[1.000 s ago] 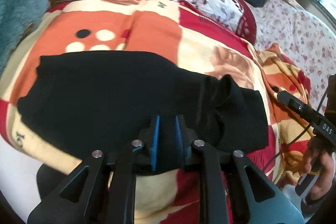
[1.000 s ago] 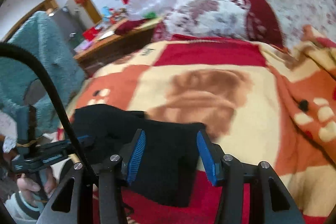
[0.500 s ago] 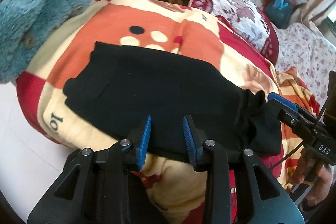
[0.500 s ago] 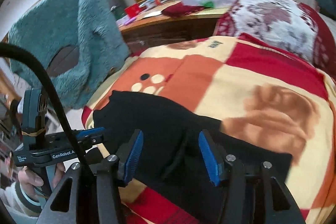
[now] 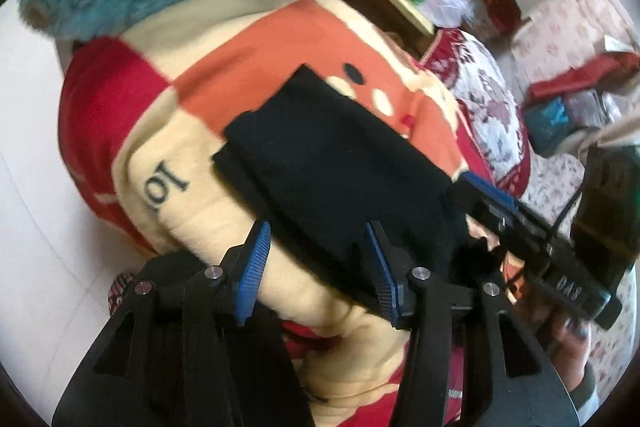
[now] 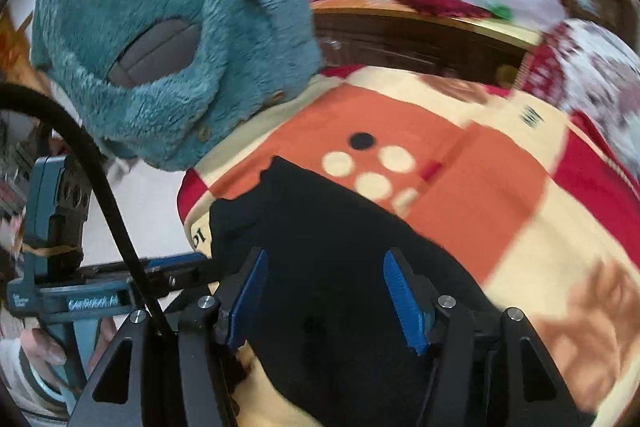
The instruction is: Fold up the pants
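Showing: black pants (image 5: pixel 332 163) lying folded on a bed blanket (image 5: pixel 168 131), near its front edge.
Pants: soft, limp, light; layers likely to slide apart if lifted by one ply.
Left gripper (image 5: pixel 318 269): jaws opening, nothing pinched; the pants' near edge lies below the gap.
Right gripper (image 6: pixel 324 301): jaws apart, hanging over black cloth, gripping nothing.
Hold: best taken at the near folded edge, both corners, through all layers.
Risk: cloth sagging between the two holds.
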Tool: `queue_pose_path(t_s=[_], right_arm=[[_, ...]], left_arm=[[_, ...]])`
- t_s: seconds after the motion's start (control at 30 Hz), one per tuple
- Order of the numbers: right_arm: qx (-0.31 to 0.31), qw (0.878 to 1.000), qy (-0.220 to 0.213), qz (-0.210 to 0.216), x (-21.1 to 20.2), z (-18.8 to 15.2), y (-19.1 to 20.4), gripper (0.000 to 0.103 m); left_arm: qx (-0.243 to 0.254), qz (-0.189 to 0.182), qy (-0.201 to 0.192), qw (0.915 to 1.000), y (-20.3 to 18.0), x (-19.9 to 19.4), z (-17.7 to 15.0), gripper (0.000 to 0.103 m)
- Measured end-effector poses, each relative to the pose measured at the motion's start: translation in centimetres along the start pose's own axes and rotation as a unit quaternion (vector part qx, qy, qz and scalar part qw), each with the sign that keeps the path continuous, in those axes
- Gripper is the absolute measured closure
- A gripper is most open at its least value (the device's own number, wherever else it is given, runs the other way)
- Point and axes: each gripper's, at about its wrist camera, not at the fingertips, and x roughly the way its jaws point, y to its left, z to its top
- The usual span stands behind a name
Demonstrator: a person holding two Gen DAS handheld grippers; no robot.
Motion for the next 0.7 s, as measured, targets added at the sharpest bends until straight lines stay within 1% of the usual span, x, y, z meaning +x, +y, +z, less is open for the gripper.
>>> queue_pose_path(t_s=[0.07, 0.33, 0.4, 0.5, 0.6, 0.67, 0.7], right_arm=[[-0.014, 1.0, 0.015, 0.008, 1.6, 1.1, 0.3, 0.043], [-0.076, 0.995, 0.067, 0.017, 7.8, 5.4, 1.0, 0.042], [-0.093, 0.992, 0.078, 0.018, 9.1, 6.0, 1.3, 0.042], [-0.104, 0.99, 0.089, 0.019, 10.6, 6.5, 1.7, 0.042], [-0.103, 0.989, 0.102, 0.022, 12.2, 6.8, 1.7, 0.042], [-0.103, 0.988, 0.109, 0.032, 13.1, 6.8, 1.7, 0.042], [-0.103, 0.988, 0.11, 0.035, 13.5, 6.7, 1.6, 0.045]], left_arm=[[-0.011, -0.002, 0.004, 0.9999, 0.6, 0.3, 0.1, 0.056], [-0.043, -0.009, 0.01, 0.999, 2.0, 1.7, 0.9, 0.056], [-0.047, -0.014, 0.003, 0.9988, 2.1, 1.8, 1.0, 0.052], [-0.047, -0.014, -0.002, 0.9988, 2.1, 2.0, 1.4, 0.052], [-0.055, -0.02, -0.007, 0.9982, 2.0, 2.3, 1.7, 0.052], [-0.061, -0.031, -0.012, 0.9976, 2.0, 2.5, 1.8, 0.052], [-0.062, -0.035, -0.014, 0.9974, 2.0, 2.5, 1.8, 0.052]])
